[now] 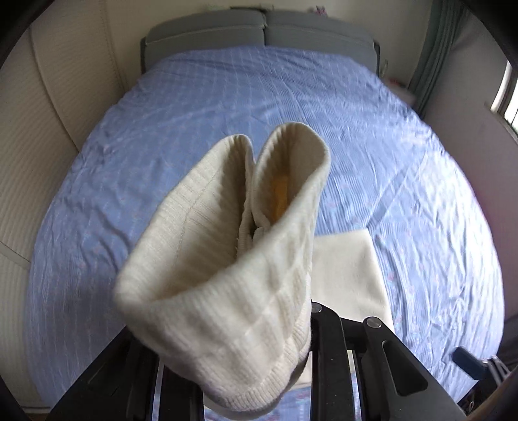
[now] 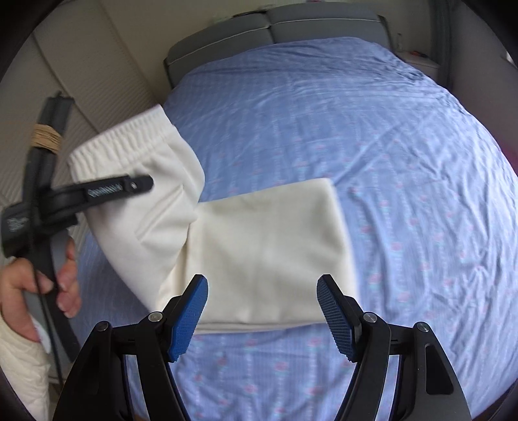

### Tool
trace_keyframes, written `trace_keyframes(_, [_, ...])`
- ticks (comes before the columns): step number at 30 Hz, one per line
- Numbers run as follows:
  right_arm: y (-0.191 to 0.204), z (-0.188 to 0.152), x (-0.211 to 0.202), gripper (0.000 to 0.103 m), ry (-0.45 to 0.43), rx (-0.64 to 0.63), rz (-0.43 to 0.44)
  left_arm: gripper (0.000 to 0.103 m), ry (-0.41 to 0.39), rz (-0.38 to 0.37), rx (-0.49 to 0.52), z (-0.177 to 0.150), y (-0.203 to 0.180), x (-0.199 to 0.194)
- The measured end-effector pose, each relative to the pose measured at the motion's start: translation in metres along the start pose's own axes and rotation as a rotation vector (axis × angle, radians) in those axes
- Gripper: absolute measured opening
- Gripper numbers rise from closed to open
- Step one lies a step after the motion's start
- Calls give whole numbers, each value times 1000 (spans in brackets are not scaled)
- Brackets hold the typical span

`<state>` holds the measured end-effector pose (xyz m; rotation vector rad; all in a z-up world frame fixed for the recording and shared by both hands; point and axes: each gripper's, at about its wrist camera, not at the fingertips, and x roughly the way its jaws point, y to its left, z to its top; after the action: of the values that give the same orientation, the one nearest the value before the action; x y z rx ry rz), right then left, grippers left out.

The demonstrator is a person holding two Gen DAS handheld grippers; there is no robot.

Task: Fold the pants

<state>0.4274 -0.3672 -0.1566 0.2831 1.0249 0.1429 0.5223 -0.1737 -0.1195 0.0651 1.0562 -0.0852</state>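
Cream pants [image 2: 265, 246] lie partly folded on the blue bed. My left gripper [image 2: 136, 186] is shut on the waistband end [image 2: 129, 139] and holds it lifted above the folded part. In the left wrist view the ribbed waistband [image 1: 233, 246] bulges up and covers the fingers; a flat folded part [image 1: 349, 278] lies to the right. My right gripper [image 2: 262, 291] is open and empty, just above the near edge of the folded pants, one blue pad [image 2: 191, 314] at each side.
The blue bedsheet [image 2: 404, 162] covers the whole bed, with a grey headboard [image 2: 275, 22] at the far end. A beige wall panel [image 1: 48, 129] runs along the left. A curtain and window [image 1: 505, 97] are at the right.
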Motion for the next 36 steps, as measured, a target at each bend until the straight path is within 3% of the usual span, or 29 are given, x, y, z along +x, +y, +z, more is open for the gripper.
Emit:
trace_keyframes(11, [-98,-11,-10,71,28,78,-23,25,201,120,161,-21,-129,84])
trace_keyframes(14, [-115,-12,-9,71,36,97,-24,38,246,167,178,-25,-139,99])
trace_keyframes(16, [-124,-12,-9,71,40,97,-22,75,243,103,127,-25,-136,95])
trace_keyframes(17, [-128,-12,-8,71,45,96,-22,78,231,47,90,-24,-135,88])
trace_keyframes(19, [-134,-11,-5,71,52,99,-22,80,211,15,76,-23,-135,79])
trace_keyframes(26, [-133,-9,5,71,62,77,40,81,145,72,29,-18,-101,50])
trace_keyframes(36, [-96,21,87,69,149,14,218,82,222,117,-123,-80,-12,49])
